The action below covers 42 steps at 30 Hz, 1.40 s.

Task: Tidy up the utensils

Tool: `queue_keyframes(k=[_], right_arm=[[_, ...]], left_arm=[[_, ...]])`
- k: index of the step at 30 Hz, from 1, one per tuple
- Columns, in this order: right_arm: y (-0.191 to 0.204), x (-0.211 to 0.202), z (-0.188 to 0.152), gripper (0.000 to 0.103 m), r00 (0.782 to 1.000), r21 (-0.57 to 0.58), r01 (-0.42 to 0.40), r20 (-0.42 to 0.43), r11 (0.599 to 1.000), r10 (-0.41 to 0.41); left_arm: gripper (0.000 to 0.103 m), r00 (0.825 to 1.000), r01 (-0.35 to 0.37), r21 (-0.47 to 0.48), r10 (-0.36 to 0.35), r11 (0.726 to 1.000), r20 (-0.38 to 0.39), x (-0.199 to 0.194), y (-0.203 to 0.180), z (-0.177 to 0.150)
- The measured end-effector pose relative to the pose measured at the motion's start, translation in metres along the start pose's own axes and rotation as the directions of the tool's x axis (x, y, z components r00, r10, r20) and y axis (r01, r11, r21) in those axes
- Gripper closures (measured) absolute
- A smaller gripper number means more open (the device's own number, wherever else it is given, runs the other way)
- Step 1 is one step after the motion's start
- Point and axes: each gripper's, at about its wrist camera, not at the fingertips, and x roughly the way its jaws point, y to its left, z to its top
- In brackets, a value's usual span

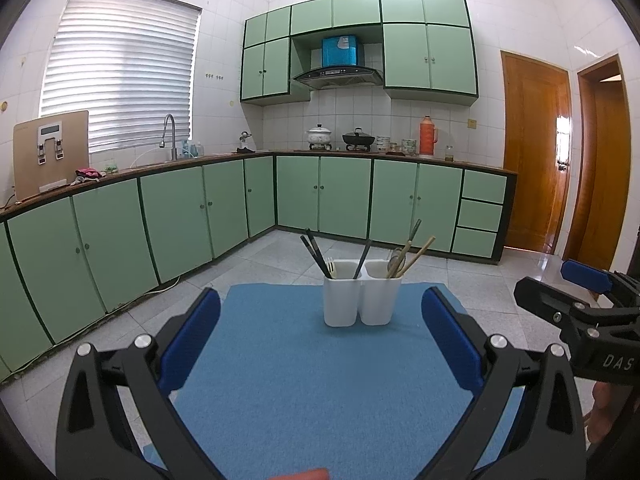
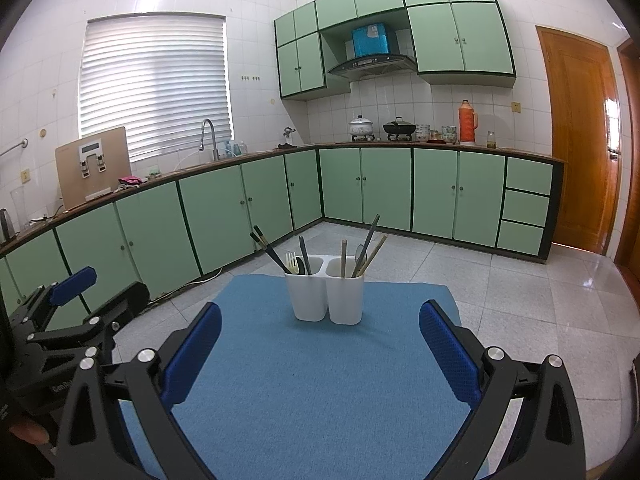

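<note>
The left gripper is hovering low over the blue mat, its blue-padded fingers standing wide apart with nothing between them. The right gripper is hanging beside it at a similar height, jaws equally wide, also holding nothing.

Ahead of both, near the far edge of the mat, the white twin-cup utensil holder is standing upright. Its left cup is carrying dark chopsticks, a pale fork and a dark-handled piece; its right cup is carrying bamboo chopsticks, one dark stick and what looks like a spoon — too small to confirm.

Judgement: no loose utensil is lying on the mat, so the sorting is either at its end or about to begin from the holder; the dark stick among the bamboo ones suggests a piece in the wrong cup. A next move would call for reaching forward, closing on one thin handle above the rim and lifting straight up — the light holder may tip if the handle is dragged sideways.

The mat is lying on a pale table; beyond it, the speckled tile floor, green cabinets wrapping the corner, a blinded window on the left, a wooden door on the right.
</note>
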Motion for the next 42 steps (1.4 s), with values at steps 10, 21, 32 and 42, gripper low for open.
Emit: queue_keyframes(k=[10,21,32,42], right_arm=[[0.0000,0.0009,0.0005,0.006,1.000,0.000,-0.001,-0.002,1.000,0.001],[0.0010,0.0013,0.0002,0.006,1.000,-0.002,-0.001,-0.004,1.000,0.001],[0.0002,0.0020,0.0009,0.006,1.000,-0.001,-0.002,-0.005,1.000,0.002],[0.0003,0.0021,0.0008,0.006,1.000,-0.001,-0.002,-0.004,1.000,0.002]], left_arm=[[0.005,1.000,-0.002,-0.001,0.002,1.000,0.000,0.0008,0.0010,0.0006],[0.005,1.000,0.000,-0.003,0.000,1.000,-0.001,0.0006,0.0040,0.0004],[0.005,1.000,0.003,0.000,-0.003,1.000,0.000,0.0001,0.0036,0.0010],[0.005,1.000,0.004,-0.001,-0.004,1.000,-0.001,-0.0001,0.0047,0.0011]])
